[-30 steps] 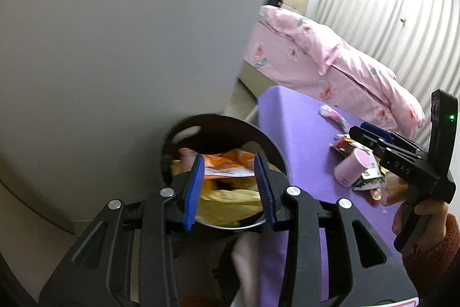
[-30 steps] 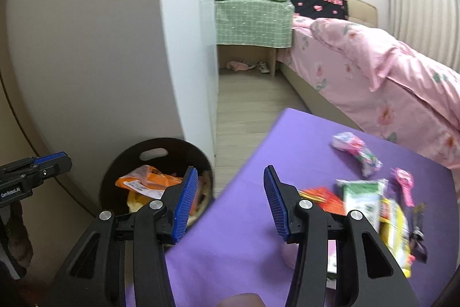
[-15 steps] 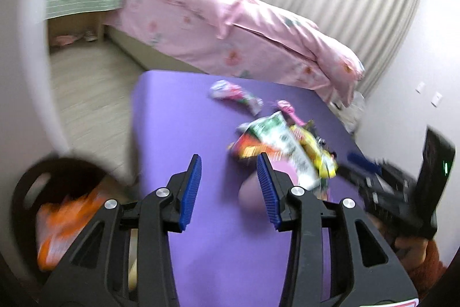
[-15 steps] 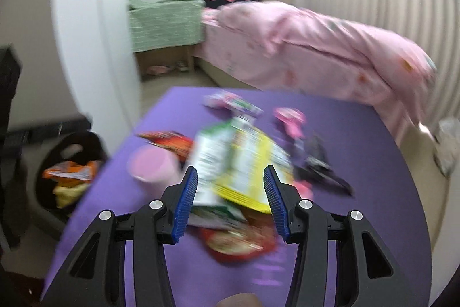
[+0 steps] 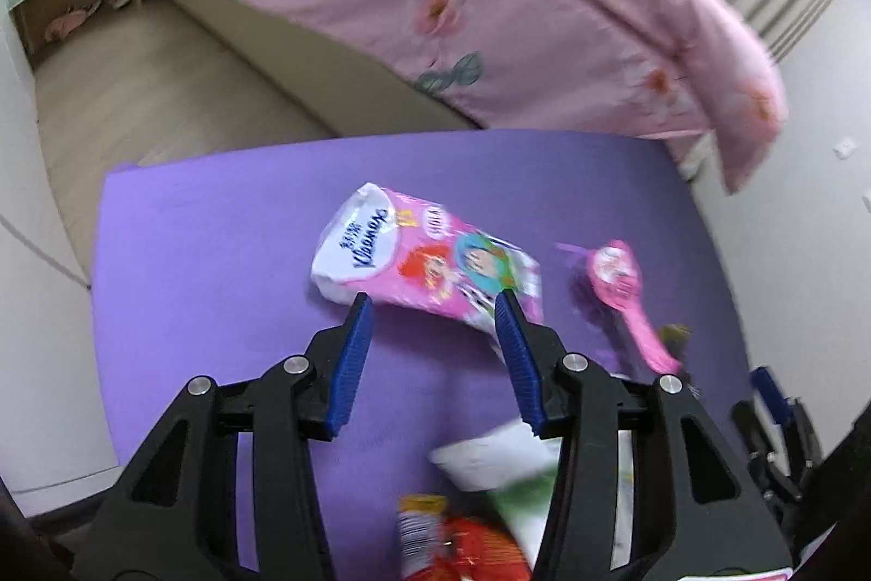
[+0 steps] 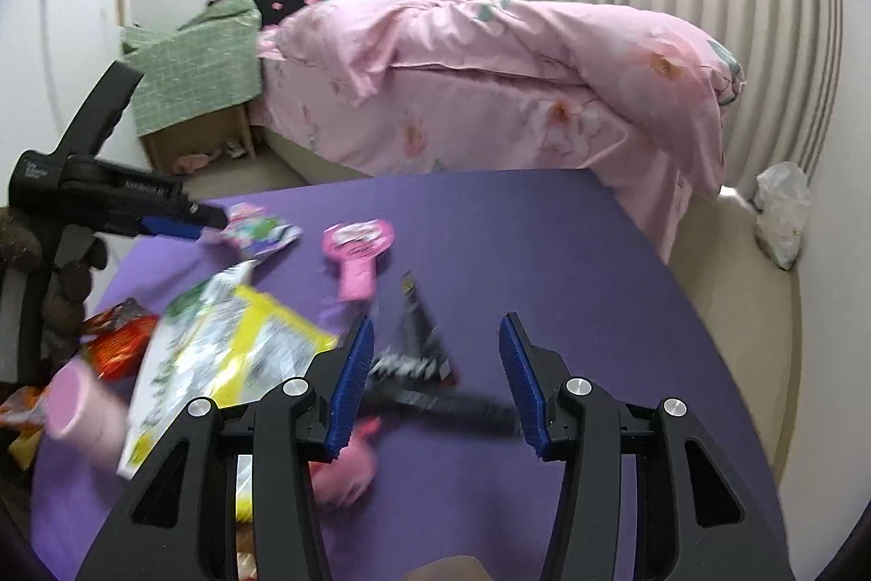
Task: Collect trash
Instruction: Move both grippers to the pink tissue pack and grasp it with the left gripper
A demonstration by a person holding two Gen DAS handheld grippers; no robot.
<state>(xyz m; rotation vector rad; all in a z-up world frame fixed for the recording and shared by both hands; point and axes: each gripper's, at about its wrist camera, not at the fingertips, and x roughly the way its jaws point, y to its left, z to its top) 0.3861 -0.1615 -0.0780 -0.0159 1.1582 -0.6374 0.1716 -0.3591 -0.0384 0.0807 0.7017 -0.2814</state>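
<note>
The pink cartoon-printed wrapper (image 5: 424, 262) is lying flat on the purple tabletop (image 5: 207, 254), toward its far side, and it looks to be the piece now being lined up for pickup. The left gripper (image 5: 433, 328) is angling down at it with its jaws opening and nothing between the blue pads (image 5: 348, 363); the wrapper's near edge is sitting just beyond the two tips, roughly spanning the gap, with its right end partly hidden behind the right-hand pad. In my judgement the step in hand is the approach to a fresh piece of trash, and the next move is calling for the jaws to be carried forward and lower until the wrapper's near edge is lying inside them, then closed on that thin, slippery film without pushing it away across the cloth. A pink hand-mirror-shaped toy (image 5: 620, 287) is resting just to the wrapper's right, apart from it. Nearer the camera, a white-and-green packet (image 5: 506, 466) and a red one (image 5: 462, 543) are showing blurred under the gripper's body. On the other side, the right gripper (image 6: 435, 366) is hovering with its jaws standing partly open and empty, over a black wrapper (image 6: 413, 358) that is lying on the cloth between and below the tips, with the yellow-and-white packet (image 6: 228, 352) just to its left.
</note>
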